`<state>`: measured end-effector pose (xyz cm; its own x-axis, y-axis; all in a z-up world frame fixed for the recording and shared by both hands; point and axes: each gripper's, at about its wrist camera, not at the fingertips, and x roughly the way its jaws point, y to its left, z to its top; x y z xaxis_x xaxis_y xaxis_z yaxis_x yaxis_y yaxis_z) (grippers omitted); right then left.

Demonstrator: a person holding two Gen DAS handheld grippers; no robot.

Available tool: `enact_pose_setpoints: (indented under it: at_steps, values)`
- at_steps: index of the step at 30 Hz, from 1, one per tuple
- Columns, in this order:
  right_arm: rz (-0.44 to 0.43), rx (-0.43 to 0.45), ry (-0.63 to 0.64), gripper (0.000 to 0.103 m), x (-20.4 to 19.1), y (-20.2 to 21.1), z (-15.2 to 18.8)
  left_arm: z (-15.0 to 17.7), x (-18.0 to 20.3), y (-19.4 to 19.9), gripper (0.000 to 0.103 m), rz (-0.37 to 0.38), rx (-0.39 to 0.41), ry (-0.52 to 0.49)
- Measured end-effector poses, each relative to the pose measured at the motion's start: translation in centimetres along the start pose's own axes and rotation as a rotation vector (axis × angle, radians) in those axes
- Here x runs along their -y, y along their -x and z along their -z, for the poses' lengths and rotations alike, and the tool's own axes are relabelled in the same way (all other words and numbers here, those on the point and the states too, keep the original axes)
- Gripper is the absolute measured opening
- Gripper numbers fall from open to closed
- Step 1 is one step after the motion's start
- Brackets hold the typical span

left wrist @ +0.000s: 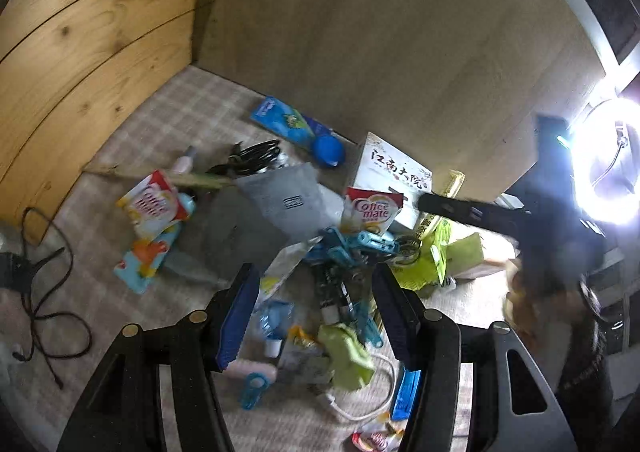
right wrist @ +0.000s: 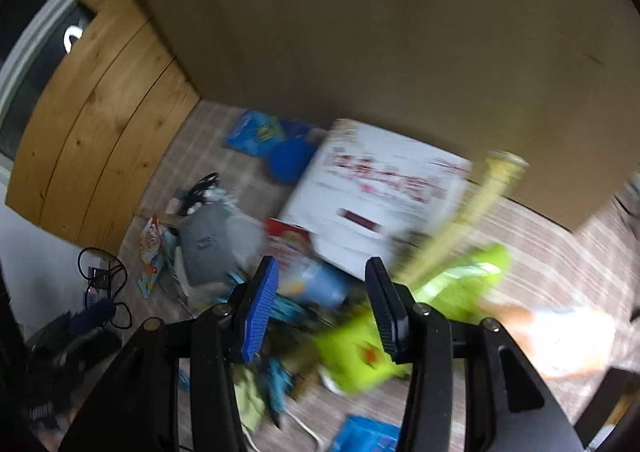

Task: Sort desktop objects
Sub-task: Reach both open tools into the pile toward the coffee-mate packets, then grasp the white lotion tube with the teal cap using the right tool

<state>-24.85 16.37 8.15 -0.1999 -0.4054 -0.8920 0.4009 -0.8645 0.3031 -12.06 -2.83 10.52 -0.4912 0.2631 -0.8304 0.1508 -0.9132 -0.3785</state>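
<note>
Both grippers, the left gripper (left wrist: 316, 306) and the right gripper (right wrist: 320, 300), are held agape and empty above the heaped clutter (left wrist: 344, 252) on the checked cloth (left wrist: 192, 111), so an approach is judged underway and one item must next be singled out.

Pine panel (left wrist: 92, 51), tan wall (left wrist: 380, 43), checked tabletop (left wrist: 168, 123), ring light (left wrist: 608, 163)

Cluttered heap on checked cloth: Coffee-mate sachets (left wrist: 370, 213), white box (left wrist: 394, 171), green packets (left wrist: 426, 264), blue clips (left wrist: 352, 248).
</note>
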Motion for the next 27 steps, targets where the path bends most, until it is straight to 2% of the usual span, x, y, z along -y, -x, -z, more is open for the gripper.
enact_pose_setpoints:
  at_steps: [6, 10, 12, 14, 17, 21, 24, 27]
  values:
    - [0.030, -0.071, 0.147, 0.045, -6.3, -4.8, -2.5, 2.0, -3.2, 3.4, 0.056, -0.012, 0.036, 0.034]
    - [0.055, -0.126, 0.161, 0.045, -7.2, -8.2, -3.5, 2.9, -5.3, 5.1, 0.056, -0.030, 0.055, 0.060]
    - [0.013, -0.156, 0.136, 0.046, -7.1, -9.3, -3.1, 3.2, -6.0, 5.6, 0.056, -0.048, 0.063, 0.065]
    - [-0.006, -0.149, 0.139, 0.048, -7.1, -9.1, -2.3, 3.5, -6.7, 5.7, 0.056, -0.048, 0.060, 0.079]
    - [-0.054, -0.192, 0.173, 0.049, -7.0, -8.5, -0.2, 3.8, -7.2, 5.6, 0.056, -0.041, 0.052, 0.096]
    - [-0.064, -0.229, 0.182, 0.052, -5.4, -6.4, 3.5, 4.2, -6.4, 5.4, 0.056, -0.026, 0.050, 0.086]
    - [-0.059, -0.207, 0.160, 0.052, -3.6, -4.3, 6.0, 4.6, -5.1, 5.0, 0.056, -0.005, 0.035, 0.064]
    - [-0.019, -0.177, 0.156, 0.052, -1.5, -1.8, 9.0, 5.1, -3.5, 4.4, 0.056, 0.007, 0.020, 0.026]
